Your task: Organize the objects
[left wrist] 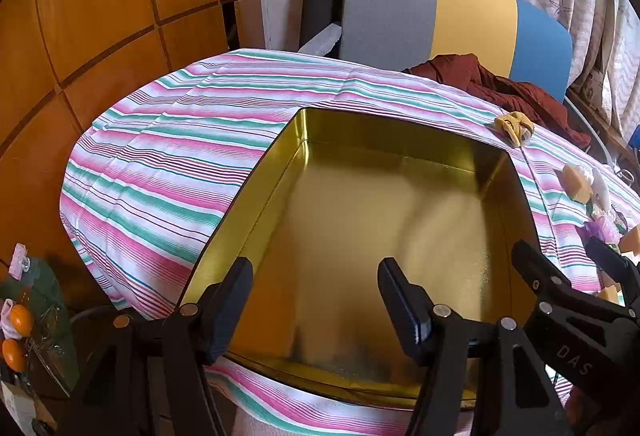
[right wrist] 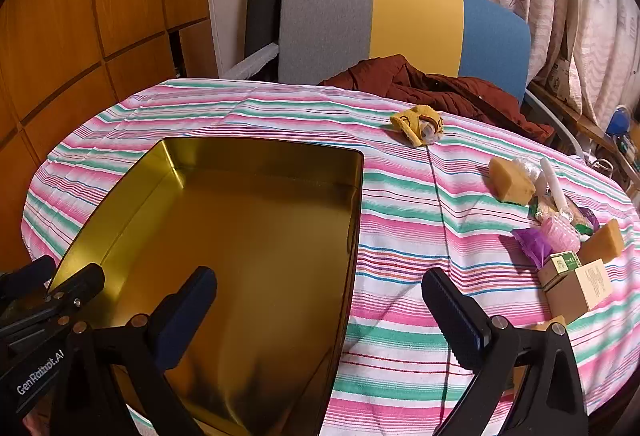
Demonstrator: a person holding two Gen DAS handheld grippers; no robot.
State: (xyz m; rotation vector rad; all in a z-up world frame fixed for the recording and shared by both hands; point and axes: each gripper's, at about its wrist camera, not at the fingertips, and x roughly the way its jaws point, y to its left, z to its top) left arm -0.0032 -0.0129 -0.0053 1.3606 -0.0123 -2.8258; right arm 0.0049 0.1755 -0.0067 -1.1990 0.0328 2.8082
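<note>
Gold tin [right wrist: 248, 236], open and empty, sits on the striped cloth [right wrist: 400, 276] over the surface, left of centre in the right wrist view and filling the middle of the left wrist view. Nothing packed yet, by the look of it.

Loose items lie to the tin's 3 o'clock, well apart from it: sponge block [right wrist: 510, 179], purple wrapper [right wrist: 530, 244], pink ridged piece [right wrist: 560, 236], small green-label box [right wrist: 560, 266], cardboard box [right wrist: 580, 290], all bunched and partly touching. Yellow crumpled piece [right wrist: 418, 125] lies alone at the tin's 1 o'clock, near the far cloth edge.

Right gripper [right wrist: 320, 312]: fingers spread fully, nothing between them, straddling the tin's right wall. Heap is at its 2 o'clock, not yet reached.

Left gripper [left wrist: 316, 300]: fingers moderately apart, empty, poised above the tin's near floor.

Risks, as I judge them:
- Bunched heap: wide fingers could catch two items at once or push neighbours toward the surface's right edge.
- Cloth is loose and creased; a low finger could snag it and drag the tin or items.
- Wrappers look slick and soft, likely to slip or crush.
- Right inner finger is close to the tin wall; a sideways sweep may knock it.
</note>
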